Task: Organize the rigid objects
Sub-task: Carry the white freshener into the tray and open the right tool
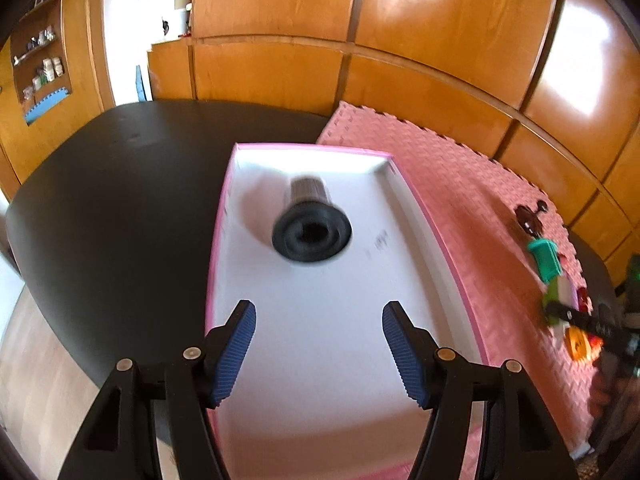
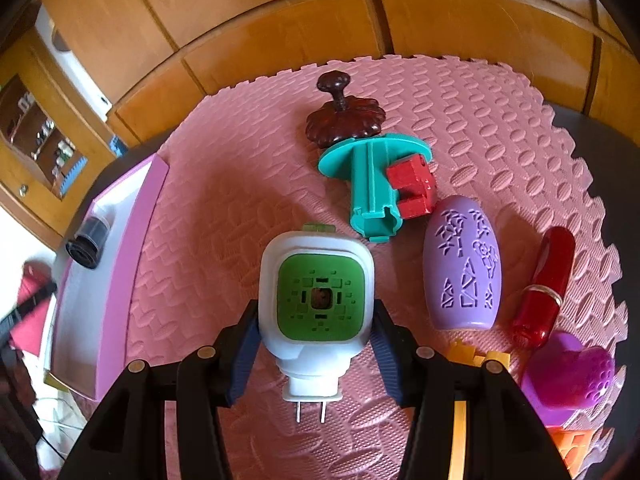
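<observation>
My left gripper [image 1: 320, 308] is open above a white box with a pink rim [image 1: 432, 220], and nothing is between its blue pads. A black ribbed cylinder [image 1: 310, 224] lies in the far half of that box; it also shows as the black cylinder [image 2: 86, 246] at the left of the right wrist view. My right gripper [image 2: 316, 308] is shut on a white plug-in device with a green face [image 2: 320, 292]. Its pads press the device's two sides and the metal prongs point toward the camera. The device is over the pink foam mat [image 2: 200, 240].
On the mat beyond the device lie a dark brown knobbed lid [image 2: 344, 120], a teal spool [image 2: 372, 184], a red block [image 2: 412, 188], a purple patterned egg shape [image 2: 464, 272], a red lipstick [image 2: 544, 284] and a magenta heart piece [image 2: 576, 376]. Behind the dark table [image 1: 120, 184] are wooden wall panels.
</observation>
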